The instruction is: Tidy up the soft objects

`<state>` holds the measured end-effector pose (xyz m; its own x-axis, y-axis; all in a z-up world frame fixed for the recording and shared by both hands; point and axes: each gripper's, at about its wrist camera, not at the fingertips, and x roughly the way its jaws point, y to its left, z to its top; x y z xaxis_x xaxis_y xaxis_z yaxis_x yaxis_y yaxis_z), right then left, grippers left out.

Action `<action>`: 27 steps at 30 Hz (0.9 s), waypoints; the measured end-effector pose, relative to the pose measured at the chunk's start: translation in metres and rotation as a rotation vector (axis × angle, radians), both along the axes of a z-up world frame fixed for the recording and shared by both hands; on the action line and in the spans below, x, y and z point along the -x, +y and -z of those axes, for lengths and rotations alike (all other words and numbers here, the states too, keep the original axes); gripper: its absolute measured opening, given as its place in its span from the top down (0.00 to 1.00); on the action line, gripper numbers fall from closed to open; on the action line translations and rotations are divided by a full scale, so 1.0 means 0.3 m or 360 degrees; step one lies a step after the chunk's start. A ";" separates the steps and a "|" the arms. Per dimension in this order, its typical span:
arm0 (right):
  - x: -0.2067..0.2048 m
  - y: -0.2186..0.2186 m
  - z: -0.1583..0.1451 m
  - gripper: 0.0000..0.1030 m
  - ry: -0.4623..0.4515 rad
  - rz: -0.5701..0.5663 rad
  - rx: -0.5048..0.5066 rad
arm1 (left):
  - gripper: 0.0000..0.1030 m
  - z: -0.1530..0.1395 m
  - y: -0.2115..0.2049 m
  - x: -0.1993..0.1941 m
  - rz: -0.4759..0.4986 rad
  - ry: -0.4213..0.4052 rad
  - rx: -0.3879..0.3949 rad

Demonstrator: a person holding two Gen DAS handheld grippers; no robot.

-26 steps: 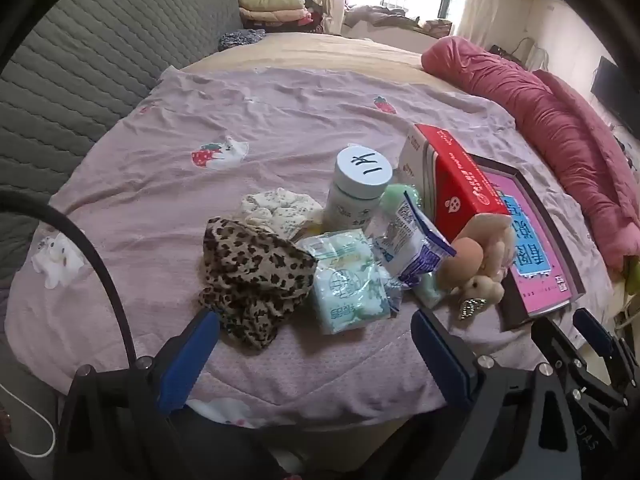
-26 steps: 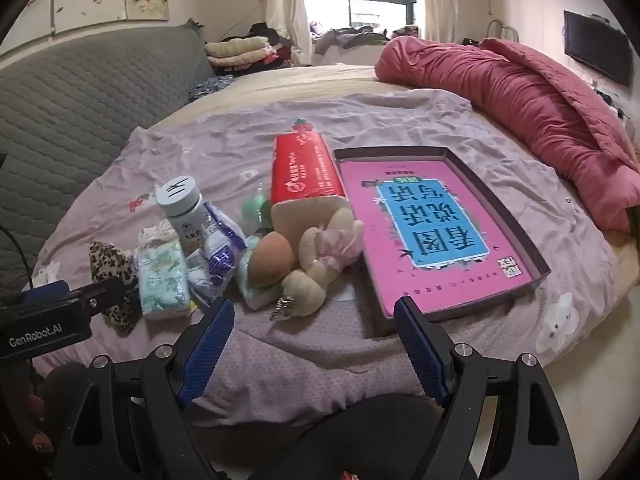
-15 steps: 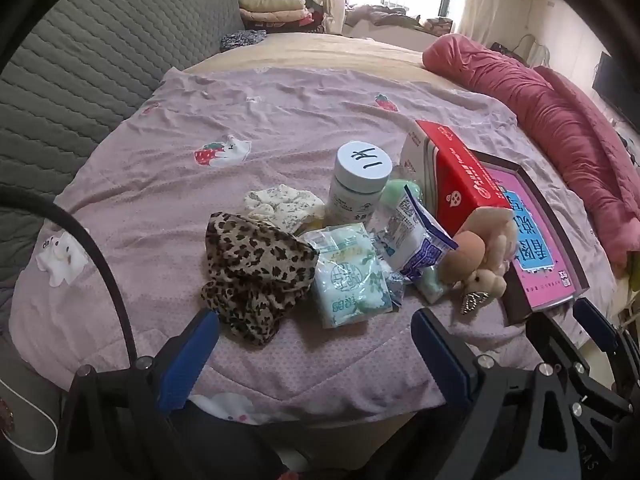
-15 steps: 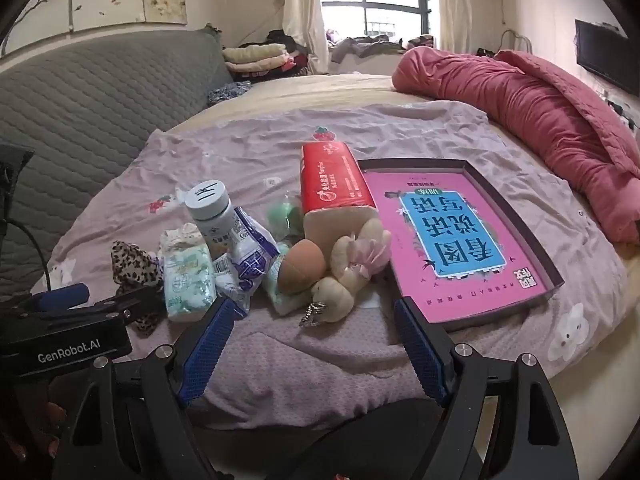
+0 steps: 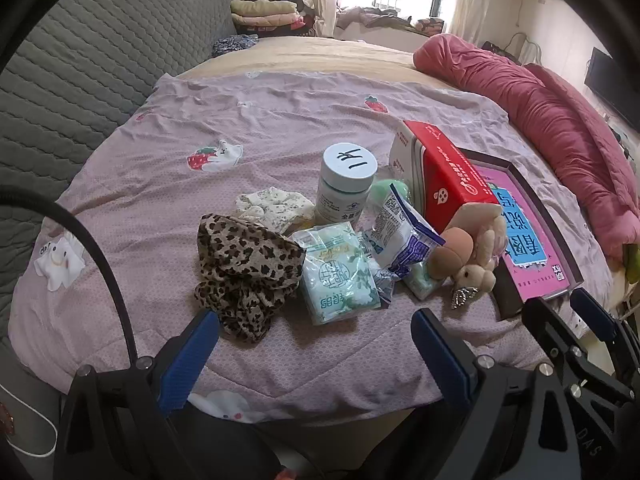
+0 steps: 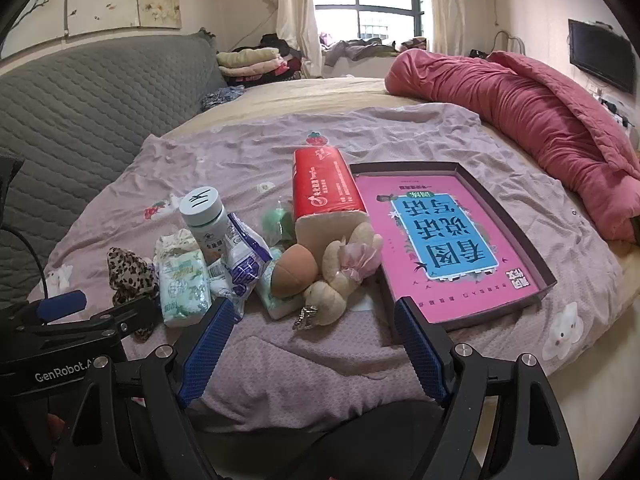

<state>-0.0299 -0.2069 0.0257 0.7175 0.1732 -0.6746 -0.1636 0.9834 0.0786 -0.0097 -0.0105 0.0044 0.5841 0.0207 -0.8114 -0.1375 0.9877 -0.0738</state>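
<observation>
Both tools hang at the near edge of the bed with nothing in them. The left gripper (image 5: 316,344) has its blue fingers spread wide, and the leopard-print cloth (image 5: 244,268) lies just past its left finger, at about eleven o'clock from it. The right gripper (image 6: 312,328) is spread just as wide; the plush toy (image 6: 340,276) with its pink bow sits at twelve o'clock, just ahead.

From there the pile fans outward on the pink sheet (image 5: 168,140): a green tissue pack (image 5: 338,276) beside the cloth, a white floral cloth (image 5: 272,206) behind it, a blue-and-white packet (image 5: 404,232), a white bottle (image 5: 346,184) standing upright, and a red tissue box (image 5: 440,176) at one o'clock. Beyond the toy, at two o'clock from the right gripper, lies a shallow box tray (image 6: 536,240) with a pink picture inside, likely where the soft things belong.

Everything touches or overlaps, so I would worry that a grab at the cloth drags the tissue pack along, or nudges the bottle over. The cloth is loose and could slip out of a shallow pinch.

A green thing (image 6: 276,220) behind the packet is mostly hidden; I cannot tell what it is. Something pale green under the brown ball (image 6: 294,272) is also half covered. The small metal clip (image 6: 304,316) by the toy is too small to read.
</observation>
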 end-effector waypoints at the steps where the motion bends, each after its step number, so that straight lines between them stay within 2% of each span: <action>1: -0.001 0.000 -0.001 0.20 0.0002 0.0000 0.0000 | 0.06 0.002 0.000 0.001 -0.0001 -0.0002 0.0001; 27: 0.003 0.009 0.002 0.20 0.0008 -0.0011 0.0021 | 0.06 -0.005 -0.003 0.006 0.0008 -0.0017 0.0018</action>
